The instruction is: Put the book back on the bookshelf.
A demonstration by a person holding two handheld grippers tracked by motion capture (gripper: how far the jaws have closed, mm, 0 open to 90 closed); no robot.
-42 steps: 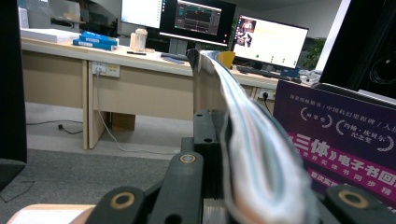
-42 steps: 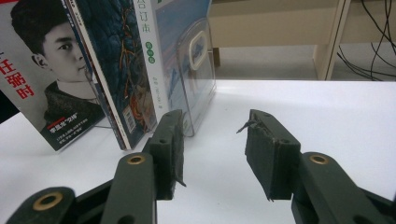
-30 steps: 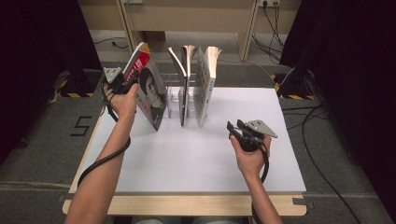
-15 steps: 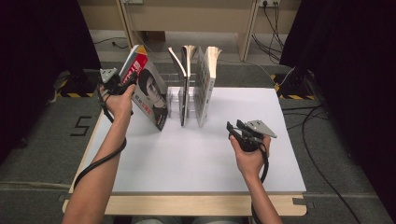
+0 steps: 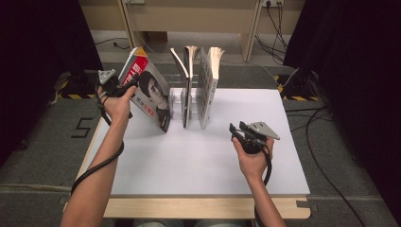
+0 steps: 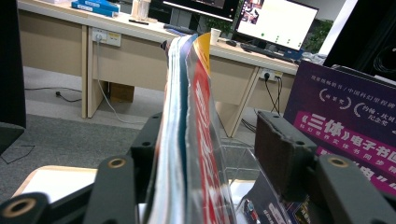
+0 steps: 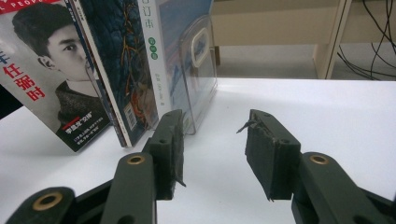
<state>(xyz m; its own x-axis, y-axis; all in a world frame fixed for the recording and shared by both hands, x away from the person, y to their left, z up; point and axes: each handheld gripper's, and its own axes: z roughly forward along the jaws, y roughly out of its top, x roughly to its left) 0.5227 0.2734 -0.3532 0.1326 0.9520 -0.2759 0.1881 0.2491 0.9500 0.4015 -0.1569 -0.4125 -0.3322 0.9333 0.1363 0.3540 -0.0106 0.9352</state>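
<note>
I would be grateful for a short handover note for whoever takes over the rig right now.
Left claw: at the top edge of the leaning magazine; its jaws have just been opening, and the magazine's edge sits between them with a gap on one side.
Right claw: open, holding nothing, over the white table.
Things: the magazine tilts against the clear rack, its foot on the table; two books stand upright in the rack.
Done: magazine brought to the rack's left side.
Left: draw the left claw away and check that the magazine stays put, since it looks only propped.
</note>
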